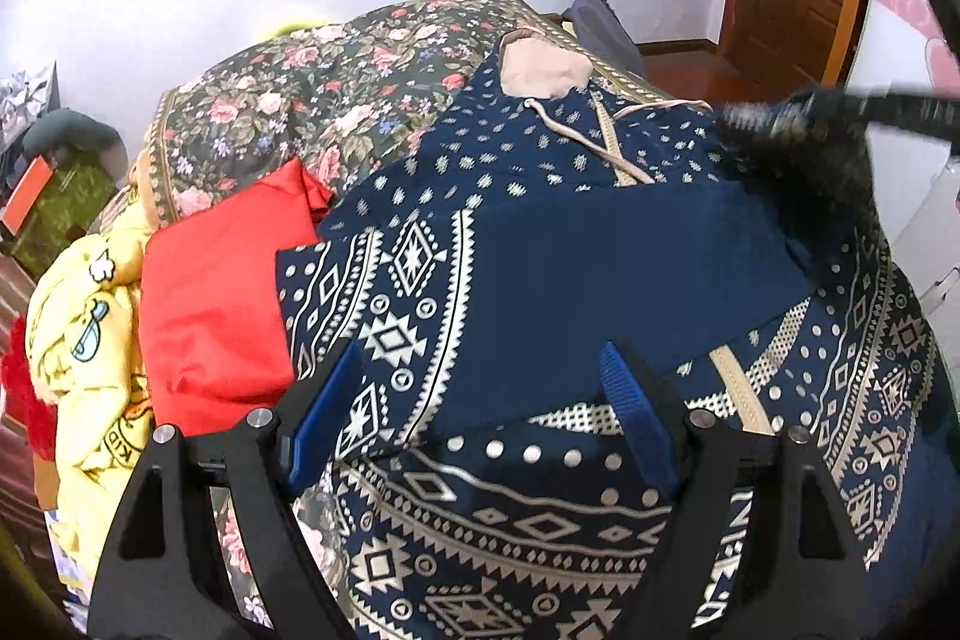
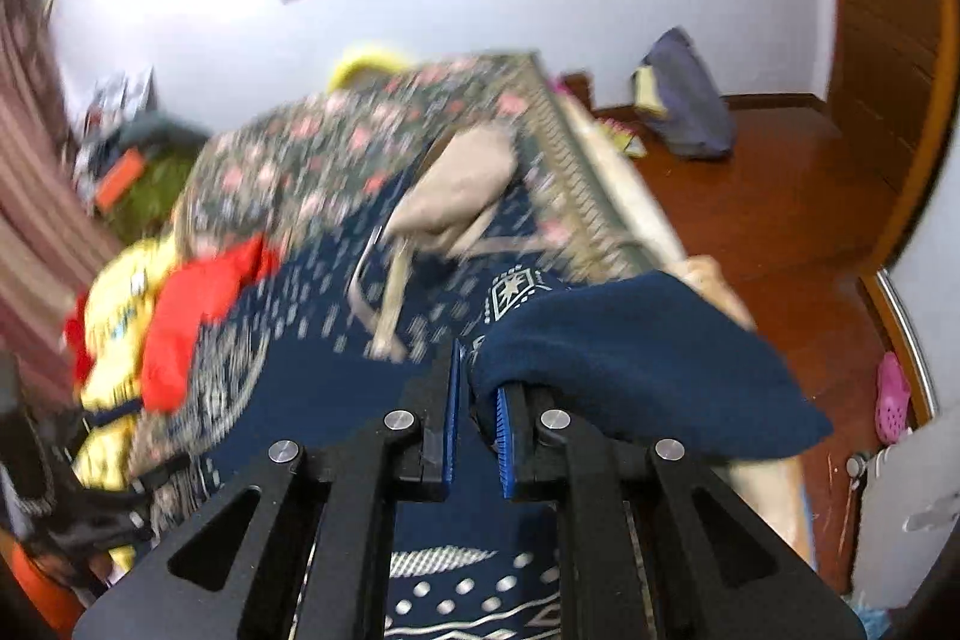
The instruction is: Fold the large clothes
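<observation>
Left wrist view: a bed under a dark floral bedspread point(image 1: 288, 100) fills most of the frame, and the navy hooded garment point(image 1: 540, 280) with pale geometric print lies spread across it, hood with beige lining point(image 1: 540, 70) toward the far edge, drawcords trailing over the chest. One plain navy part lies folded across the patterned front. To the garment's left sit a red cloth point(image 1: 210, 292) and a yellow printed cloth point(image 1: 90, 328), bunched together and touching. The left gripper point(image 1: 480, 412) hangs above the garment's lower portion with its blue pads wide apart and nothing between them. The right gripper point(image 1: 798, 118) shows as a dark blur over the garment's right side. Right wrist view, motion-blurred: the right gripper point(image 2: 480, 400) has its blue pads drawn nearly together, pinching a plain navy fold of the garment point(image 2: 636, 364), which drapes over the right finger. A pink shoe point(image 2: 894, 400) lies on the wooden floor point(image 2: 750, 196) beside the bed.
</observation>
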Action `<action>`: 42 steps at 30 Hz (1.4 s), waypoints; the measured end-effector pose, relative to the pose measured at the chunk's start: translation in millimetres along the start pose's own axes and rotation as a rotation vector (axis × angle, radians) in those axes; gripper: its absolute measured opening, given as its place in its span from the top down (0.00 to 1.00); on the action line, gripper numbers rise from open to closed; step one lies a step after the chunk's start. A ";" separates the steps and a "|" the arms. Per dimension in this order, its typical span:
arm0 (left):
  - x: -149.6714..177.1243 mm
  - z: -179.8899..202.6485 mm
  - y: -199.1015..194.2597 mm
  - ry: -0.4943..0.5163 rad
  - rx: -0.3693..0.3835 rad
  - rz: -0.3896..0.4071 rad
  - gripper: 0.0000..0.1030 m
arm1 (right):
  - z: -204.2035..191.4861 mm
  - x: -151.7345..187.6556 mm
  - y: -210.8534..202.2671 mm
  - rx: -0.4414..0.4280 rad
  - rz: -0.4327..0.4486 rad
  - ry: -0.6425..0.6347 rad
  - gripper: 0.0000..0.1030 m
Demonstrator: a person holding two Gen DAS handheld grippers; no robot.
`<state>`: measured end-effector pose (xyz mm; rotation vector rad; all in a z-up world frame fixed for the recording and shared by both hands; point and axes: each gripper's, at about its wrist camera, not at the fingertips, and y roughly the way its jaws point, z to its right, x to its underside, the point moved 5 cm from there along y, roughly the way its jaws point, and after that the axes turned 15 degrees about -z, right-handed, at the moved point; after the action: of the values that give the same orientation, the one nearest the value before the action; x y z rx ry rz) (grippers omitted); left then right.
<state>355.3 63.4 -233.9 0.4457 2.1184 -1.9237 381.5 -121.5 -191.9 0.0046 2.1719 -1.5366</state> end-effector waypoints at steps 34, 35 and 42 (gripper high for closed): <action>9.2 8.7 29.3 -0.025 0.047 -0.078 0.22 | 140.6 53.8 -1.4 0.019 -0.088 0.445 0.32; 9.2 9.1 30.5 -0.024 0.048 -0.081 0.22 | 150.6 56.2 6.5 -0.009 -0.102 0.490 0.32; 7.1 9.3 43.3 -0.033 0.049 -0.102 0.22 | 175.1 57.7 50.8 -0.159 -0.145 0.658 0.32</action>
<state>365.2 58.2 -277.4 0.3183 2.1159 -2.0276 409.8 -273.8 -304.0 0.3545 2.8523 -1.5884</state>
